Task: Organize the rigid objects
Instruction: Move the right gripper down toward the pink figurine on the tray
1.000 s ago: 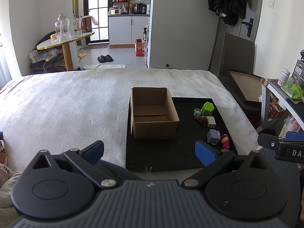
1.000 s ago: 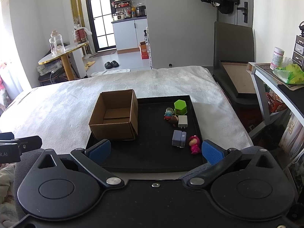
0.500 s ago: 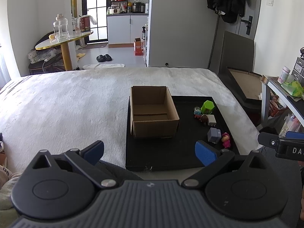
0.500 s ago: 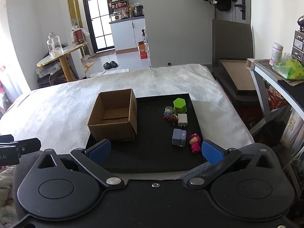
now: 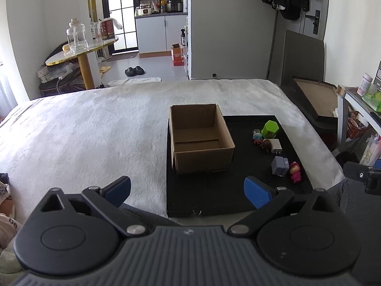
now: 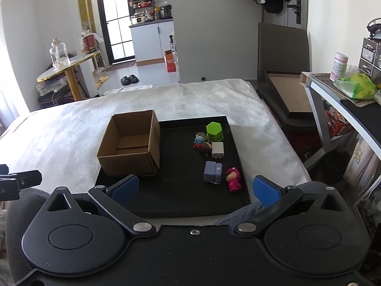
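Right wrist view: a wide bed covered in a white plush blanket (image 6: pixel 71 128) carries a flat black rectangular tray (image 6: pixel 181 190). On the tray's left part stands an open brown cardboard box (image 6: pixel 129 143), upright, with nothing visible inside. To its right, apart from it, the small rigid objects lie in a loose column: green hexagonal plastic block (image 6: pixel 214 131) farthest, touching or just beside a small blue-and-red cartoon figurine (image 6: pixel 198 140) and a small dark brown figurine (image 6: pixel 206 147); white plug-in charger (image 6: pixel 218 150) just beside those; nearer, a grey-blue rectangular adapter (image 6: pixel 212 172) and, just beside it, a pink doll figurine (image 6: pixel 233 179).

Right gripper (image 6: pixel 194 190): blue-padded fingers spread wide, holding nothing, hanging over the tray's near edge. Left gripper (image 5: pixel 188 190): fingers likewise apart, empty, over the blanket and the tray's near left corner.

Judgement: sorting not yet begun; this is the approach step. The next move likely calls for the right gripper to advance and descend on a near item, the adapter or pink doll, closing across its narrow sides.

Obstacles: adapter and doll sit close together, so a finger could nudge the neighbour. The far cluster is tightly packed. The box wall needs clearing on transfer.
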### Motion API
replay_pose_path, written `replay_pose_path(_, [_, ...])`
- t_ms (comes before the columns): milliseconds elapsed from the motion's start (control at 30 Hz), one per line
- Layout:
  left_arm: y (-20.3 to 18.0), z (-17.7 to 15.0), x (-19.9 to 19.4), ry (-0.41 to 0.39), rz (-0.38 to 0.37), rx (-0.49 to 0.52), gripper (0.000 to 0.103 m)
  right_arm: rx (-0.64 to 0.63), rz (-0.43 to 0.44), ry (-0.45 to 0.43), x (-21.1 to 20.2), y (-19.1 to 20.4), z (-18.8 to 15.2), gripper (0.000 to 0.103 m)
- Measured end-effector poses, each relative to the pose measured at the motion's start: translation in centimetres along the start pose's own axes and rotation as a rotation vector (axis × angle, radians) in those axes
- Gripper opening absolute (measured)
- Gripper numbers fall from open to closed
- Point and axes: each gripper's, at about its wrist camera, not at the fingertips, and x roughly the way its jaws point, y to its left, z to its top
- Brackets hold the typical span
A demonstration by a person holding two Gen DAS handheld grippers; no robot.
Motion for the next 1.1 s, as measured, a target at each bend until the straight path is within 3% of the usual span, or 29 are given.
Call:
replay_pose_path(767, [1.4, 1.8, 8.1, 0.068, 0.025, 0.004, 0.099, 0.057, -0.077, 0.068, 7.1, -2.1, -0.8, 0.102])
replay_pose_path(1100, [0.7, 2.6, 11.2, 0.1, -0.001, 0.0, 0.093, 0.1, -0.06, 0.099, 9.9, -2.8, -1.0, 0.092])
